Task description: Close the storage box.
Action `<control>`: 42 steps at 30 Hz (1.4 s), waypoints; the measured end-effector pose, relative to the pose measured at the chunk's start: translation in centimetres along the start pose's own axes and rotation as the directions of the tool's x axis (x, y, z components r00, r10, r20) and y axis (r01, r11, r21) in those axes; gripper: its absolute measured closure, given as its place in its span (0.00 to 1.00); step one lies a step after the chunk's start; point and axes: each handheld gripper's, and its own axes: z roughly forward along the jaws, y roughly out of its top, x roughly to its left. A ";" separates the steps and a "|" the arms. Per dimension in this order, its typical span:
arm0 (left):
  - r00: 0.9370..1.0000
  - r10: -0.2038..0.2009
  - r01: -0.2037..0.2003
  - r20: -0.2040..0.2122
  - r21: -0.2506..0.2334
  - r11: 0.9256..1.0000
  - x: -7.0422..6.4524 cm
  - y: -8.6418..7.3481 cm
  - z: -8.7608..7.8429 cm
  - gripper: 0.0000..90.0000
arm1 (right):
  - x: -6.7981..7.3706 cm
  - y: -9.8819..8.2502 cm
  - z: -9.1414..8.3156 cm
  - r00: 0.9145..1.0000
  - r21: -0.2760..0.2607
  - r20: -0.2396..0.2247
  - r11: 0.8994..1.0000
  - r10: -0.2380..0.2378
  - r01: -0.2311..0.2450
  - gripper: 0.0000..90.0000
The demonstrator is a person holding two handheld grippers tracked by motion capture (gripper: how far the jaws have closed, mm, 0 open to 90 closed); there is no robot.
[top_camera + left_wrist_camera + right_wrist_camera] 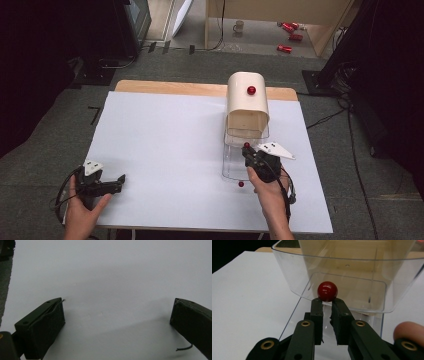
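A cream box (247, 107) with a red knob (251, 90) on its top stands at the table's far right. A clear plastic bin (231, 160) reaches out from its open front toward me. My right gripper (246, 149) is over that bin, shut on a small red ball (246, 145). In the right gripper view the red ball (327, 291) sits at the tips of my right gripper (327, 301), just before the clear bin's curved wall (287, 277). My left gripper (121, 179) rests at the near left, and in its own view my left gripper (117, 311) stands open over bare white table.
A second small red ball (241, 184) lies on the white tabletop (165, 145) by the bin's near edge. A wooden strip (170, 88) runs along the table's far edge. Beyond it, red cans (284, 48) and a mug (239, 26) are on the floor.
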 end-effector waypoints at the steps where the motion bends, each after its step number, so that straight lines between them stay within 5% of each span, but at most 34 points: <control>1: 1.000 0.000 0.000 0.000 0.000 1.000 0.0 0.0 0.0 0.00 | 0.0 0.0 0.0 1.000 0.000 0.000 1.000 0.000 0.000 0.90; 34: 1.000 0.000 0.000 0.000 -0.001 1.000 0.0 0.0 0.0 0.00 | -1.3 2.3 3.0 0.999 -0.008 0.030 0.999 0.035 -0.035 0.89; 42: 1.000 0.000 0.000 0.000 0.000 1.000 0.0 0.0 0.0 0.00 | -1.9 2.5 3.5 0.999 -0.013 0.028 0.999 0.046 -0.045 0.82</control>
